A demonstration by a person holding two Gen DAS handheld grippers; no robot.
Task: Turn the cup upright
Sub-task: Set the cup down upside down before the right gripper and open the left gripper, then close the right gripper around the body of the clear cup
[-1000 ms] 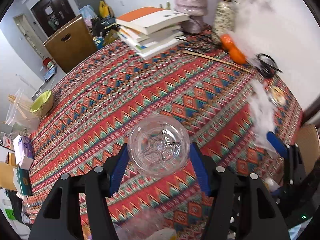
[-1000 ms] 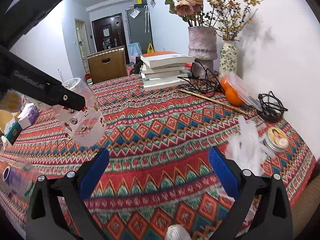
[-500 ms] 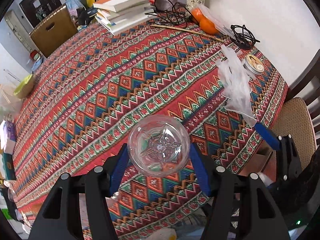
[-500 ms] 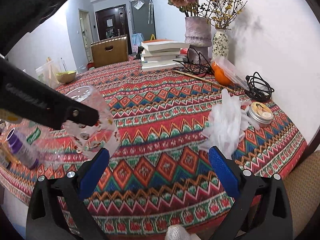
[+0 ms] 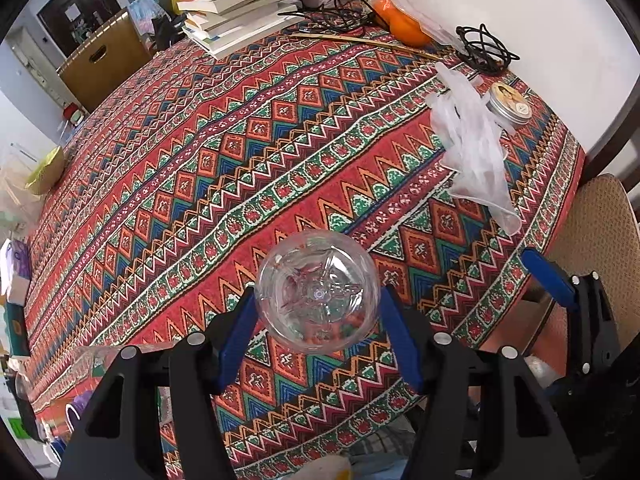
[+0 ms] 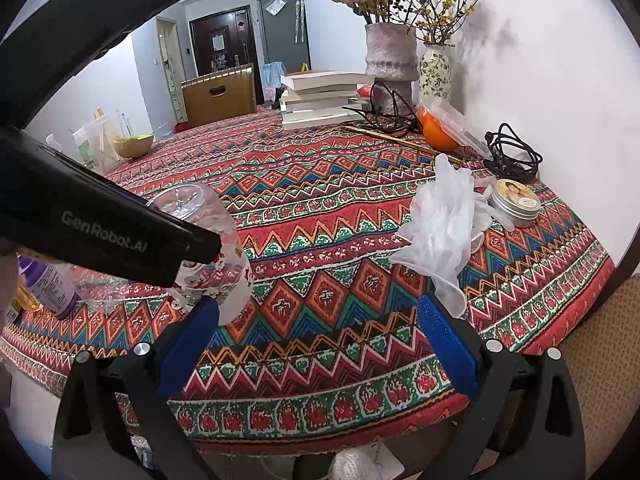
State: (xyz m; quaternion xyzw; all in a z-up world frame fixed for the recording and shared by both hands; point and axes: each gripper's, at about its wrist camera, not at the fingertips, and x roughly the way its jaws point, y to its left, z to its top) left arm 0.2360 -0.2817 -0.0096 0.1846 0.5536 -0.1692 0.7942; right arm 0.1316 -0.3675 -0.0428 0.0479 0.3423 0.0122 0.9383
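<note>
The patterned tablecloth [image 5: 280, 140] fills most of both views, with a stack of books [image 5: 236, 12] at the upper centre of the left wrist view and a crumpled clear glove [image 6: 444, 224] right of centre in the right wrist view. The cup [image 5: 318, 290], clear plastic with a printed band, sits low in the centre of the left wrist view, clamped between the blue pads of the left gripper [image 5: 318, 320], whose jaws are closed onto its sides. In the right wrist view the same cup [image 6: 208, 240] shows at centre left, held clear of the cloth with its closed base tilted upward. The right gripper [image 6: 316, 340], at the bottom of its own view, stands wide open with nothing between its pads.

By my reading the cup is lifted and mid-turn; next the left wrist must roll until the mouth faces up, then lower it onto bare cloth.

Legible writing: "GenRobot.AI" on the left gripper's black body, at the left of the right wrist view
</note>
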